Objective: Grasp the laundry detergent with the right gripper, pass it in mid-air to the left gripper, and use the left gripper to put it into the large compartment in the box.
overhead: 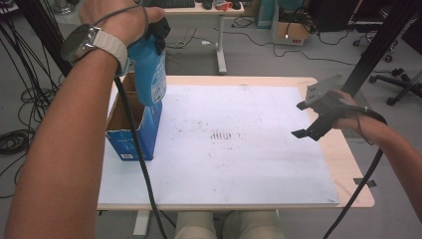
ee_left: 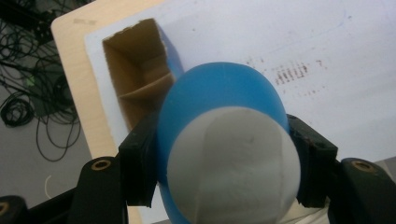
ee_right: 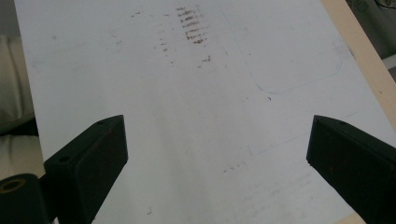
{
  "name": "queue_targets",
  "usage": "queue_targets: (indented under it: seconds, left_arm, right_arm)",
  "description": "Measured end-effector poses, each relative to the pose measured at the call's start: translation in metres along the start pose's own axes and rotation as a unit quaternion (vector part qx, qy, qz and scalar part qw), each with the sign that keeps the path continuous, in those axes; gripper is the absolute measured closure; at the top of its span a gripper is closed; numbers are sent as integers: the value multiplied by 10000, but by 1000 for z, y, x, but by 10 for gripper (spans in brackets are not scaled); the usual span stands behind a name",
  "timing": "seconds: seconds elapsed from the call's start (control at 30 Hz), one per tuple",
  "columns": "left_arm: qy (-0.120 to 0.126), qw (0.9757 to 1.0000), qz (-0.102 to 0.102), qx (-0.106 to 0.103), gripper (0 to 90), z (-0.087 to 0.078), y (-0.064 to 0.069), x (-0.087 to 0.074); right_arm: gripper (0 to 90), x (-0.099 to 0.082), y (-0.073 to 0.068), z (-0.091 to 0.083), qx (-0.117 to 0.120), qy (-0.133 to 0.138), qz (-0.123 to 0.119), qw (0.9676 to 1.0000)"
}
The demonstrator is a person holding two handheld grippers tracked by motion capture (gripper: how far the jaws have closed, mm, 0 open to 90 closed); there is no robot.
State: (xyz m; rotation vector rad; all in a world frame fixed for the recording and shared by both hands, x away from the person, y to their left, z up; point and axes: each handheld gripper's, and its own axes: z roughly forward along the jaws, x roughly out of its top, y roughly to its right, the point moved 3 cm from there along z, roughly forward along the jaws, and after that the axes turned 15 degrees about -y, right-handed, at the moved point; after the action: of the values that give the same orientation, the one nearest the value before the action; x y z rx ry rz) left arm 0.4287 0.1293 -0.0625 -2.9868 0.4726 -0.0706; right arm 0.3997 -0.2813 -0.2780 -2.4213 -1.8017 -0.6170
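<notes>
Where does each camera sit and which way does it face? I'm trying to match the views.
High view: above the person's side, looking forward and down on the white board; both forearms, left gripper, right gripper.
Left gripper view: on that gripper, looking down past its jaws, clamped on the blue bottle, into the open box.
Right gripper view: looking along open jaws at the board.
Shared: the board's dark smudge.

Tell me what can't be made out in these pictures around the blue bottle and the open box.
- Blue bottle: label print too small in the high view; its lower part is hidden behind its own grey cap in the left gripper view.
- Cardboard box: inside hidden by its walls and the forearm in the high view.
- Left tongs: hidden under the hand in the high view.
</notes>
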Motion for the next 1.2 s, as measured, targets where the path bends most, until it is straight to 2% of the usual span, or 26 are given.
queue_targets:
  seconds: [0.03, 0.1, 0.13, 0.43, 0.47, 0.63, 1.0, 1.2]
  left_arm:
    - [0, 10000, 0, 0, 376, 0, 0, 0]
    - [1, 9999, -136, 8, 377, 2, -6, -1]
    - [-30, 9996, -282, 11, 377, 4, -11, -1]
    - [-28, 9981, -620, -35, 377, 14, -30, -3]
    - [-8, 9977, -680, -26, 377, 15, -32, -3]
    - [-9, 9969, -776, 96, 377, 23, -41, -4]
    - [11, 9955, -940, 120, 377, 44, -54, -2]
    - [28, 9946, -1037, 88, 377, 58, -61, -1]
  right_arm:
    - [54, 0, 0, 0, 0, 0, 0, 10000]
    - [53, -1, 0, -1, -5, -18, 61, 10000]
    - [53, -1, 0, -1, -10, -33, 101, 9999]
    - [54, -1, 2, 3, -10, -62, 92, 9999]
    - [53, 0, 3, 4, -20, -19, 13, 10000]
    - [56, 0, 3, 7, -1, -59, -8, 10000]
    - [55, -3, 4, 9, 18, -100, 107, 9999]
    - [55, -4, 5, 10, 8, -72, 87, 9999]
